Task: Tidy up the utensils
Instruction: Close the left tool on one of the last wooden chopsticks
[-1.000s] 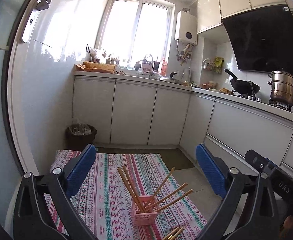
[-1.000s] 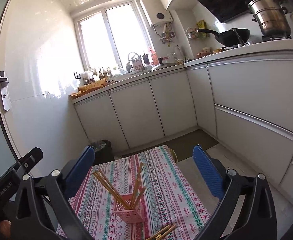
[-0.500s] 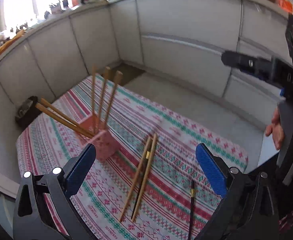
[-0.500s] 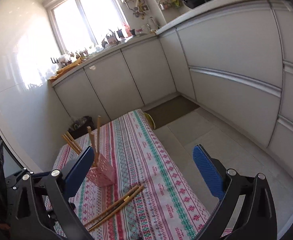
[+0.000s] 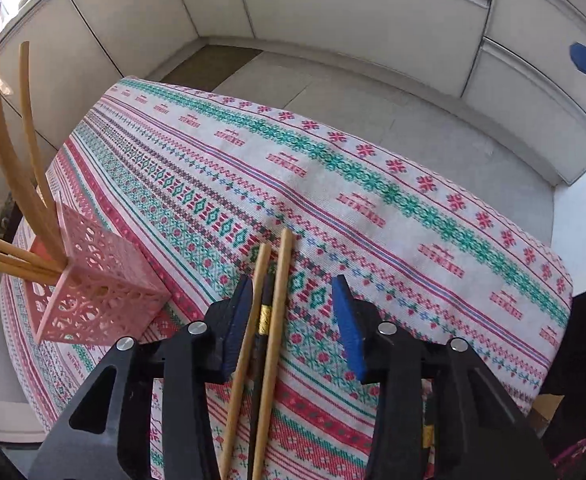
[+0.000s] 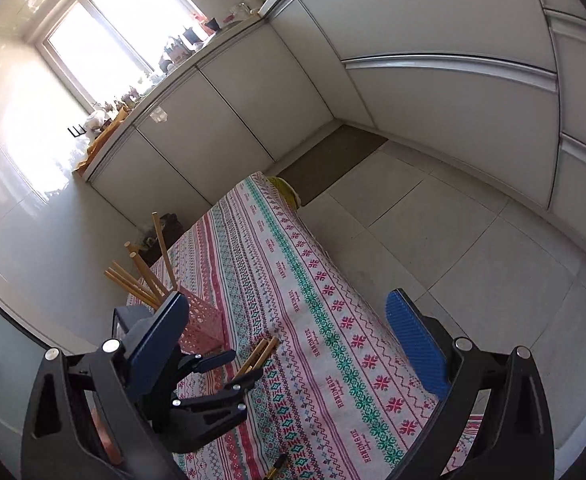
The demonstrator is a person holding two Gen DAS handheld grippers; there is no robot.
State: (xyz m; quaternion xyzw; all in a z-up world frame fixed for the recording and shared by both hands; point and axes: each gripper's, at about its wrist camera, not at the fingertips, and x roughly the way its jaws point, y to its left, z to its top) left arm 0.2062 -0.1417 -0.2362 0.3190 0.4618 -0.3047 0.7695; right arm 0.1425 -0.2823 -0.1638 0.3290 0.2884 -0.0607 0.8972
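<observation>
Left gripper is pointing down at the patterned tablecloth, its jaws having just been closing around the loose chopsticks: two wooden ones with a dark one between them. The pads are not yet pressing on them. Pink holder is standing just left, wooden chopsticks leaning out of it.

Kitchen | white base cabinets along two walls, meeting in a corner | pale floor tiles | brown mat at cabinet foot | bright window over cluttered counter | glossy white wall, sunlit
</observation>
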